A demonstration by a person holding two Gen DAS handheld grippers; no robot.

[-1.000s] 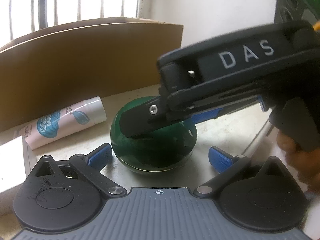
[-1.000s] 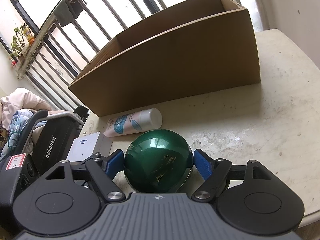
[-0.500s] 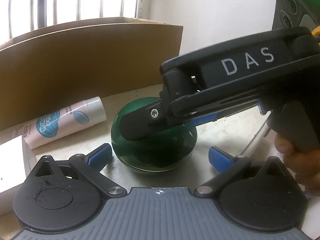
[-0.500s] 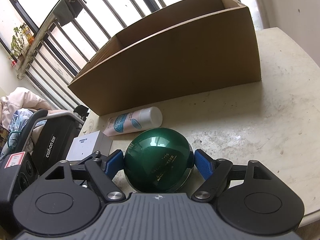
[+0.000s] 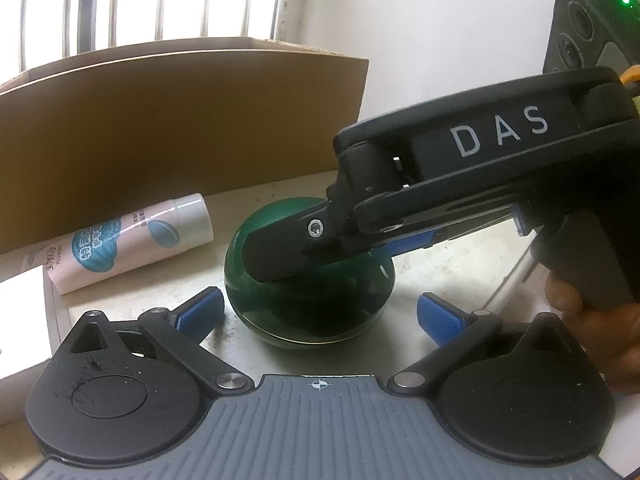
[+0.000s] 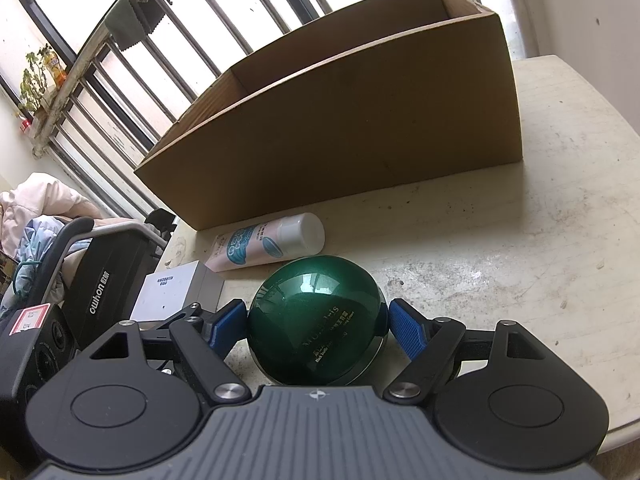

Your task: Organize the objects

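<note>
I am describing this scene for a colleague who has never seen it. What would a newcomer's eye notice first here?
First comes the glossy dark green round jar, sitting on the pale worn tabletop between the blue pads of the right gripper, which seem to close on its sides. Behind it lies a pink and white tube with a white cap, and further back stands a large open brown cardboard box. The left gripper is open just before the jar.

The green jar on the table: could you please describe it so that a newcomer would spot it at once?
Find the long cardboard box on the pale table. In front of it lies a pink tube; the green jar sits just nearer, between the right gripper's blue pads. It alone is round, glossy and dark green.
</note>
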